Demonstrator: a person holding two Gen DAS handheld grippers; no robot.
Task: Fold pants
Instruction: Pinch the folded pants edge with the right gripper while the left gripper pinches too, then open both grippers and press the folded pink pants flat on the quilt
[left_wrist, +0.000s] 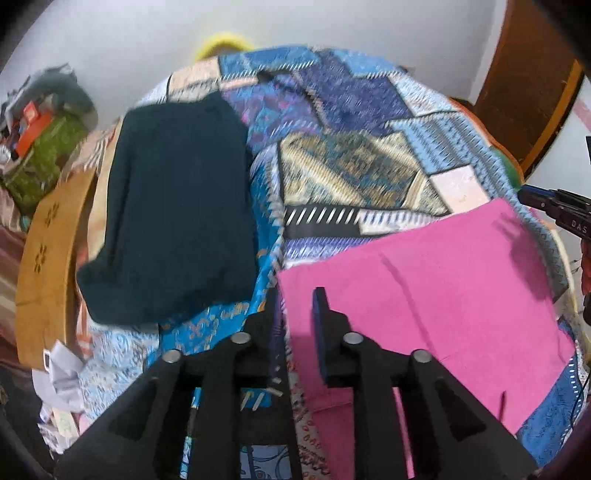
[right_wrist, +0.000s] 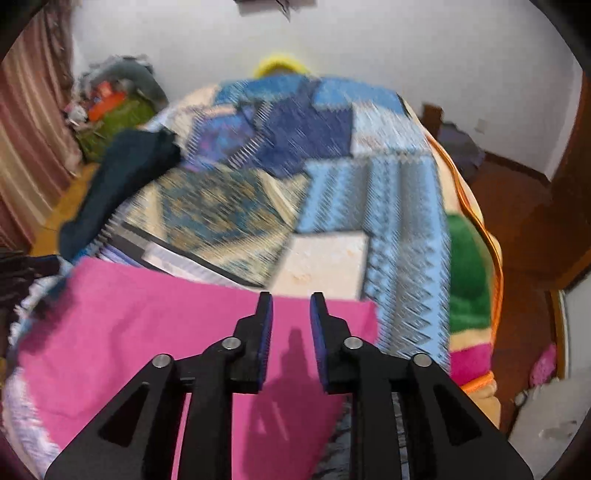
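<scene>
The pink pants (left_wrist: 424, 291) lie folded flat on the patchwork bedspread (left_wrist: 351, 155). My left gripper (left_wrist: 297, 306) hovers over their left edge, its jaws slightly apart with nothing between them. Over the far right part of the pink pants (right_wrist: 147, 325) my right gripper (right_wrist: 291, 308) hangs open and empty, throwing a shadow on the cloth. That gripper's black tip (left_wrist: 528, 195) also shows at the right edge of the left wrist view, beyond the pants' far corner.
A dark teal folded garment (left_wrist: 173, 221) lies left of the pants on the bed. A wooden board (left_wrist: 48, 258) and a cluttered pile (left_wrist: 44, 147) flank the left side. A green and orange blanket (right_wrist: 469, 273) hangs off the right edge above brown floor (right_wrist: 517, 206).
</scene>
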